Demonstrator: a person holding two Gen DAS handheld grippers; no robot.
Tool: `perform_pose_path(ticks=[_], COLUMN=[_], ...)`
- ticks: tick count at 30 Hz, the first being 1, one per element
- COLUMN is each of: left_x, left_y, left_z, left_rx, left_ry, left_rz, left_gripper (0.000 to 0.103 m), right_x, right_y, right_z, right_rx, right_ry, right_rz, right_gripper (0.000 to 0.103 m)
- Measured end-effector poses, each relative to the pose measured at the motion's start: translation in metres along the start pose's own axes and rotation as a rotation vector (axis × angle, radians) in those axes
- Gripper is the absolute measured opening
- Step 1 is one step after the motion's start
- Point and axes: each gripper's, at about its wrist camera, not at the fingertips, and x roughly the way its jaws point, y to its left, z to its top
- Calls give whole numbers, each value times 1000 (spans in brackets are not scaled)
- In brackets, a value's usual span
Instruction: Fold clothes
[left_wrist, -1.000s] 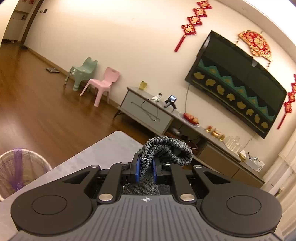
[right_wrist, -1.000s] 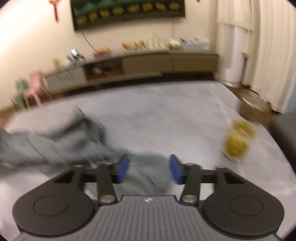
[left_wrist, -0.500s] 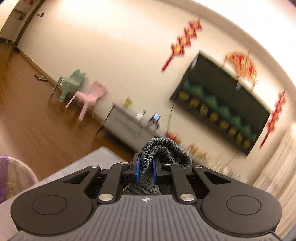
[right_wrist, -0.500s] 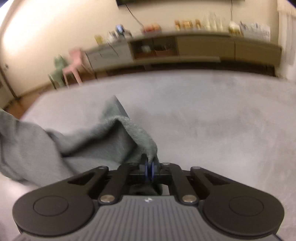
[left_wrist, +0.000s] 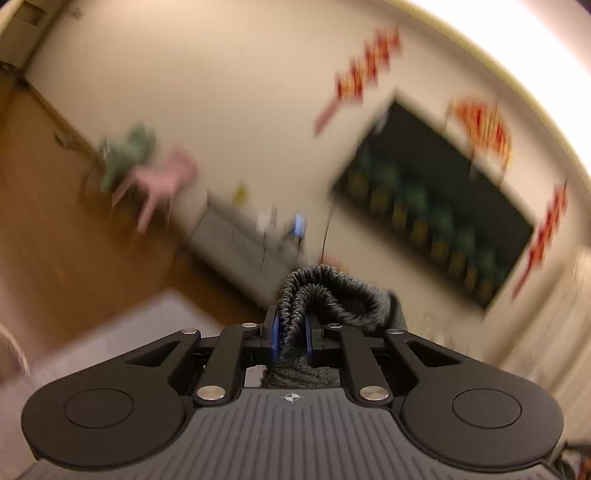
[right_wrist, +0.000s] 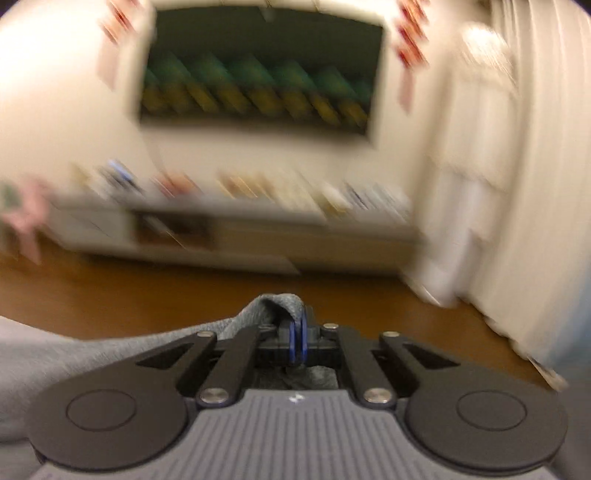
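Both grippers clamp the grey garment: left gripper pinches its ribbed hem (bunched ahead), right gripper an edge.

both grippers, left gripper and right gripper, clamped tight, pointing slightly downward.

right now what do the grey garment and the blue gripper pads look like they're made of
The grey garment looks like a soft knit, maybe wool or fleece: its bunched edge is ribbed and elastic-looking, matte and fuzzy, and in the right wrist view it reads as heathered. The blue pads look like smooth rubber or plastic, though this is unclear.
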Motion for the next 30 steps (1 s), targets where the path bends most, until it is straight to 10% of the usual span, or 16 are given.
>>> perform_pose_path(ticks=[3, 5, 9, 13, 23, 25, 27, 28, 30], left_x=[28, 38, 40, 34, 24, 27, 36, 37, 45], left_y=[6, 6, 13, 31, 33, 32, 31, 30, 26], left_z=[-35, -45, -46, -34, -70, -84, -92, -98, -99], left_rx=[3, 38, 54, 0, 97, 136, 190, 206, 240], left_ry=[175, 244, 267, 261, 551, 571, 567, 565, 563], left_rz=[-4, 11, 51, 138, 128, 160, 205, 214, 218], left_gripper=[13, 13, 14, 64, 76, 76, 72, 62, 29], right_x=[56, 45, -10, -75, -174, -172, -163, -156, -148], right_y=[21, 38, 76, 87, 182, 204, 219, 220, 209], right_z=[-33, -66, -134, -195, -245, -253, -264, -266, -259], right_rx=[10, 31, -5, -40, -420, -513, -569, -567, -513], right_ry=[157, 163, 214, 255, 55, 60, 109, 140, 153], right_rz=[-96, 14, 275, 454, 679, 677, 653, 634, 602], right_gripper=[18, 37, 43, 53, 82, 76, 37, 5, 3])
